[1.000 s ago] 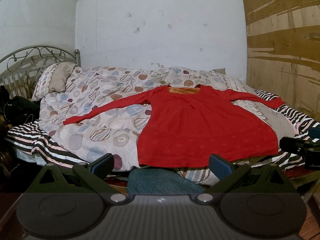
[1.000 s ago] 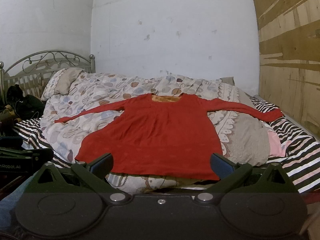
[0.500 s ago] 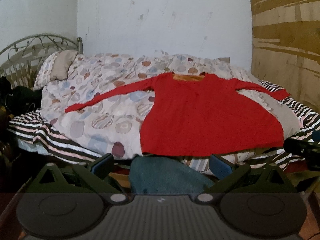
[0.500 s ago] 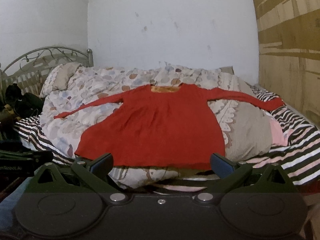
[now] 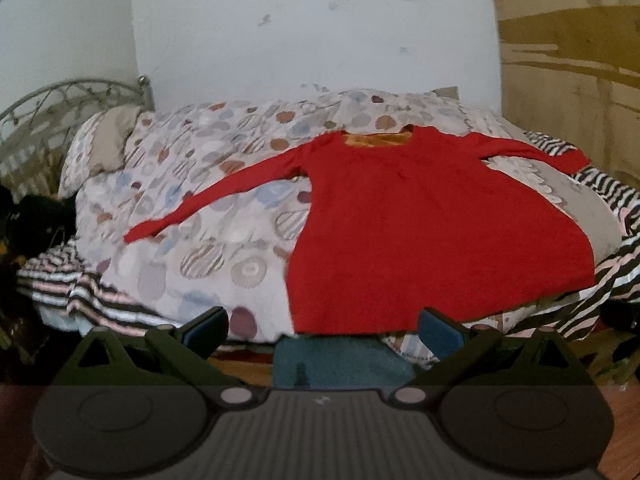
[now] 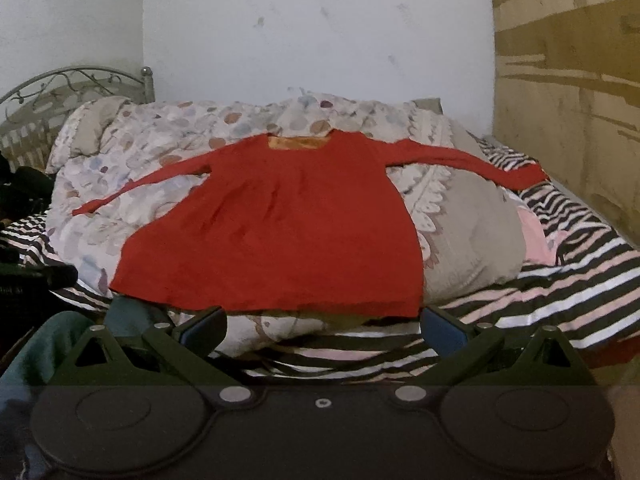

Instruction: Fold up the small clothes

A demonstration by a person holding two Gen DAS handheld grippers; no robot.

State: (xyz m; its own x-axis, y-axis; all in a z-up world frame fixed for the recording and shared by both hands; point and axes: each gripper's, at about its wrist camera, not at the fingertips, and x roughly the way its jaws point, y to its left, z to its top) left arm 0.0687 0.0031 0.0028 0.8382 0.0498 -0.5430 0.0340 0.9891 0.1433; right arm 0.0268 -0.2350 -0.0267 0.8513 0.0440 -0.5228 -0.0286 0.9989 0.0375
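Jaws apart; red top (image 6: 276, 232) spread flat (pink cloth (image 6: 534, 240) right-view only).

We see a home bedroom: a bed with a metal headboard (image 5: 72, 96), a patterned quilt (image 5: 224, 184), a pillow (image 5: 100, 148), a striped sheet (image 6: 560, 280), plain white walls (image 5: 312, 28), and a worn wooden panel (image 6: 568, 80) alongside.

Bed: patterned duvet (image 5: 208, 216), striped sheet (image 6: 560, 280), pillow (image 5: 100, 148), metal headboard (image 6: 60, 84). White wall (image 6: 320, 32); wood panel (image 6: 568, 80) right.
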